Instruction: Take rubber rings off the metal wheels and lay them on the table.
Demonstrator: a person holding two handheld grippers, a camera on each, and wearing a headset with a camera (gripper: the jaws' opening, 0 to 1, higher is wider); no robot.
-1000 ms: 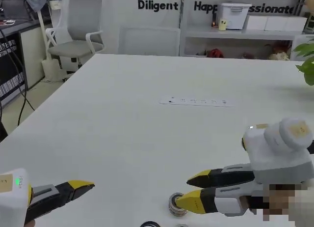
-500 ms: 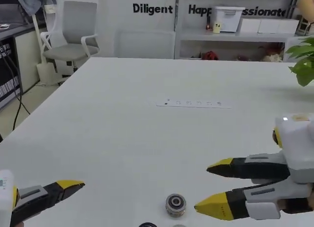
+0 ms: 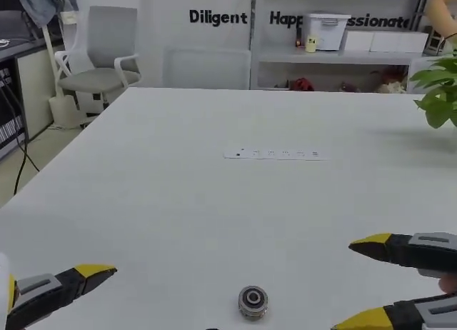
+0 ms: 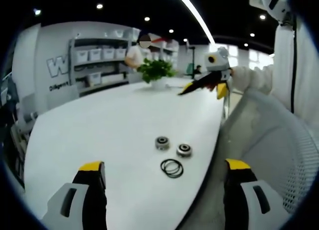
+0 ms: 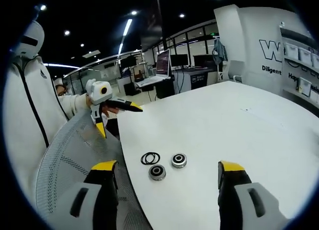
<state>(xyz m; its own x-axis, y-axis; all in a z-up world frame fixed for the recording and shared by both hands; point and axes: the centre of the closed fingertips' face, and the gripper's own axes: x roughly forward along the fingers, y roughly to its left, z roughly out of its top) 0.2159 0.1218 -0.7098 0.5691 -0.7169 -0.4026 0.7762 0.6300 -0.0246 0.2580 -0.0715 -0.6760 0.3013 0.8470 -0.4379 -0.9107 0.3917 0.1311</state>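
at the near edge of the table (image 3: 214,166), one metal wheel (image 3: 253,301) lay between the grippers, nearer the right gripper (image 3: 343,285), leftward of its jaws. right gripper and left gripper (image 4: 164,165) both gaped wide, holding nothing. loose rubber rings (image 5: 150,158) lay close by.

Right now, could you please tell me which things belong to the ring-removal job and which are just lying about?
Job: two round silver metal wheels, loose black rubber rings.
Lying about: leafy green potted plant, grey swivel office chair, flat white power strip.
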